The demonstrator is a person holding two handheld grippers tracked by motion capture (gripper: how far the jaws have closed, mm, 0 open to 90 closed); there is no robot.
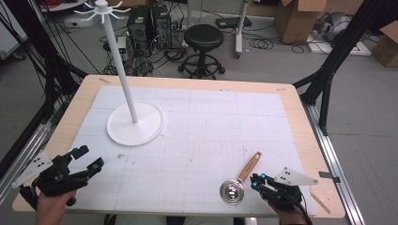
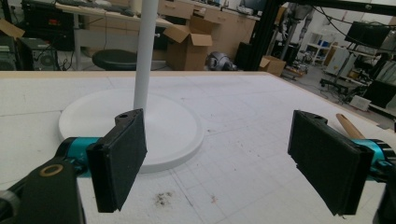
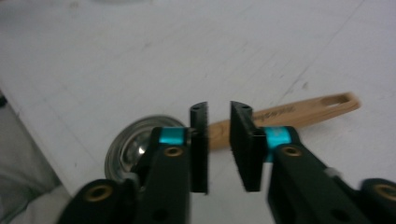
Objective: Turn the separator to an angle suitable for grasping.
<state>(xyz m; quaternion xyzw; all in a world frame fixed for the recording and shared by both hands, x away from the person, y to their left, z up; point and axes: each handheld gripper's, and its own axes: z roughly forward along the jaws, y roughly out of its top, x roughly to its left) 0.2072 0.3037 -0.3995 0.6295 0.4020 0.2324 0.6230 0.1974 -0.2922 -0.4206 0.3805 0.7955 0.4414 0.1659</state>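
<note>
Right gripper, nearest the camera at the table's near right corner, hovers just beside the ladle, its jaws drawn to a narrow slot with nothing between them; in the right gripper view the same gripper points at the wooden handle just behind the steel bowl. Handle and bowl lie flat on the white mat, bowl close to the near edge. Left gripper, at the near left corner, stands wide and empty, facing the white rack whose round base sits toward the far left of the mat. Likely hazards: jaws this narrow may strike the handle rather than straddle it, pushing the ladle toward the near edge; a grip taken near the bowl may let the long handle swing; a lift toward the rack's hooks may knock the slender pole.
</note>
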